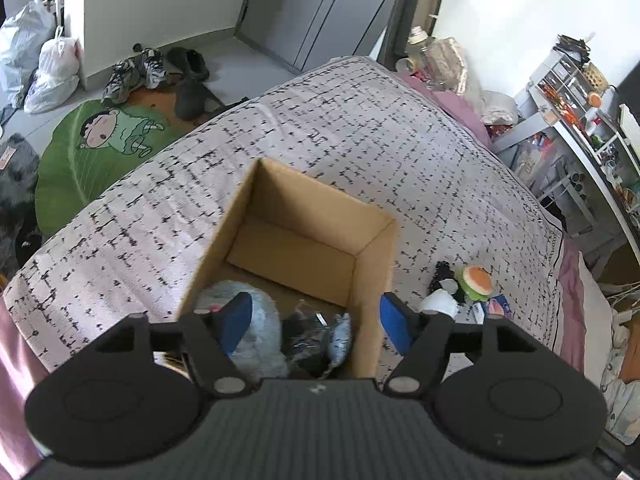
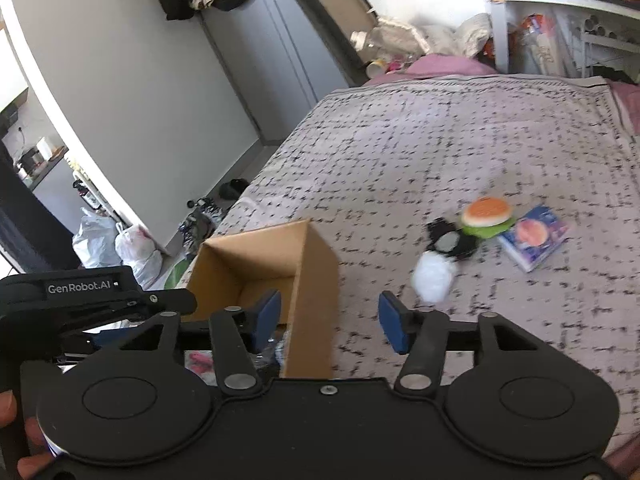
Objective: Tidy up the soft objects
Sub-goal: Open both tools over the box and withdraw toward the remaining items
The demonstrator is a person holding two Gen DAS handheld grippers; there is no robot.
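The cardboard box (image 1: 304, 240) is sitting open-topped on the bed (image 1: 360, 128), mid-frame in the left wrist view and lower left of centre in the right wrist view (image 2: 312, 280). Inside it, at the lower edge of the left view, a grey plush (image 1: 260, 332) is lying against the near left wall, with a dark crinkled item (image 1: 308, 340) just beside it to the right; what that item is you cannot tell.

You are holding the left tongs (image 1: 316, 318) over the near end of the box, blue pads apart and gripping nothing: the left pad is overlapping the grey plush in the picture, the right pad is falling outside the box's right wall. Contact with the plush cannot be told.

You are holding the right tongs (image 2: 330, 320) with pads apart and empty, straddling the box's right wall at lower centre of that view. The left tongs' body is showing at the left edge there.

Outside the box, right of centre in the right wrist view, a burger plush (image 2: 486, 214) is lying on the bed, touching a black plush (image 2: 450, 240), with a white fluffy item (image 2: 432, 276) just below and a blue packet (image 2: 534, 236) just to the right. This view is blurred.

A green cartoon rug (image 1: 96, 148) and shoes (image 1: 136, 72) are lying on the floor at upper left of the left view.
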